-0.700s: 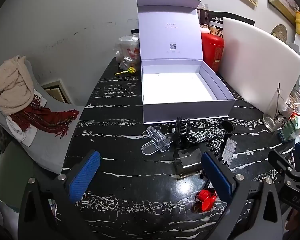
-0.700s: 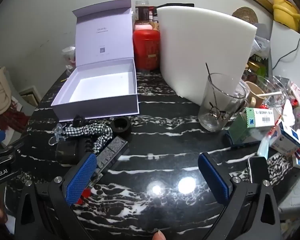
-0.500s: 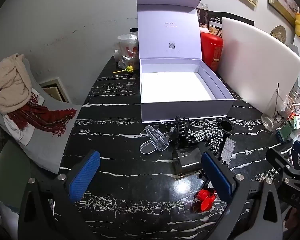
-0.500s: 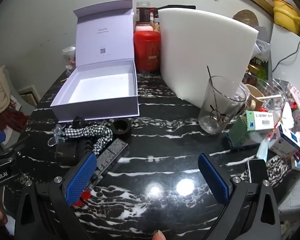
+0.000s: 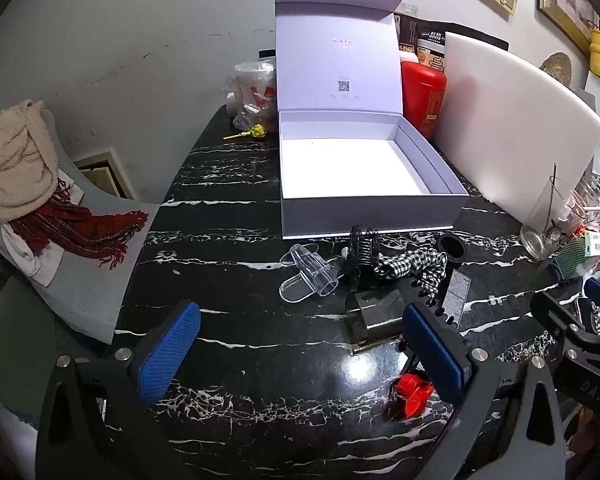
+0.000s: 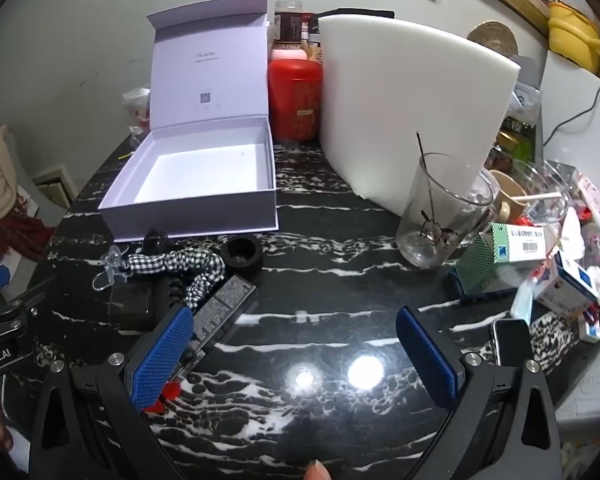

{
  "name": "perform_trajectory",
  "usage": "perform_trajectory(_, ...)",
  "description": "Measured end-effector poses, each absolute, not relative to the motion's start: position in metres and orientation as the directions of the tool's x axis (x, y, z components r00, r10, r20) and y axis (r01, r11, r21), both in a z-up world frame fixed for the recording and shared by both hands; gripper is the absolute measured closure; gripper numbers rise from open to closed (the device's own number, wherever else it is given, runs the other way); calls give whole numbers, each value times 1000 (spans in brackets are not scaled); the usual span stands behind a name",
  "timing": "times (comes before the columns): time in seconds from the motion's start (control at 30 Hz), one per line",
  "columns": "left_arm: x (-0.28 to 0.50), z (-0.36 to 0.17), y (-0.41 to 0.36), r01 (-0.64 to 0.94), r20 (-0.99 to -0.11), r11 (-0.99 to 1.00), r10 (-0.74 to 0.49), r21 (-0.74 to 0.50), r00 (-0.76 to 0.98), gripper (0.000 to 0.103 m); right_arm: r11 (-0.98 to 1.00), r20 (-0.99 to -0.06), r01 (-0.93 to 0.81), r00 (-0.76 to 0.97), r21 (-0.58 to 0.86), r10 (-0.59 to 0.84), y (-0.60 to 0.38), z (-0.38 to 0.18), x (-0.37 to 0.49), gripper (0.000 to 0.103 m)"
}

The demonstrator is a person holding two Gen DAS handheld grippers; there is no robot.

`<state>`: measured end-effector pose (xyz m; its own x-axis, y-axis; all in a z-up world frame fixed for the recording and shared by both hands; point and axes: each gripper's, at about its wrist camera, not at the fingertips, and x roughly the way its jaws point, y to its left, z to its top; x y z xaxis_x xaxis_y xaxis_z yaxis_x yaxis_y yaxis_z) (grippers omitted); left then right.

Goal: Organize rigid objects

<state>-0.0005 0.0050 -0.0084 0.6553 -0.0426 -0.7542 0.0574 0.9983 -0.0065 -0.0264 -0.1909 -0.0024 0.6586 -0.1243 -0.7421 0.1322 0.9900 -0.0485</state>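
An open lavender box (image 5: 364, 168) with its lid up stands on the black marble table (image 5: 240, 240); it also shows in the right wrist view (image 6: 196, 176). In front of it lie a clear plastic clip (image 5: 308, 274), a black claw clip (image 5: 362, 246), a checkered scrunchie (image 5: 416, 266), a black ring (image 5: 452, 245), a smoky cube (image 5: 374, 316), a grey flat bar (image 6: 224, 308) and a red piece (image 5: 412, 394). My left gripper (image 5: 300, 348) is open and empty above the table. My right gripper (image 6: 300, 356) is open and empty, right of the pile.
A white foam board (image 6: 412, 112) and a red canister (image 6: 294, 100) stand behind the box. A glass (image 6: 440, 212), small cartons (image 6: 516, 244) and a phone (image 6: 508, 340) crowd the right side. A chair with scarves (image 5: 28, 200) is at the left.
Both grippers have drifted slightly; the scene shifts a little in each view. No object has moved.
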Motion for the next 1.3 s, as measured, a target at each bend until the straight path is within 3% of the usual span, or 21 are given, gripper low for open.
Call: perform_trajectory(1.3,-5,-7,8,66,-762,998,-54,-15,645,0,993,-744,113,660,-34,-101,-188,-3,-32,0)
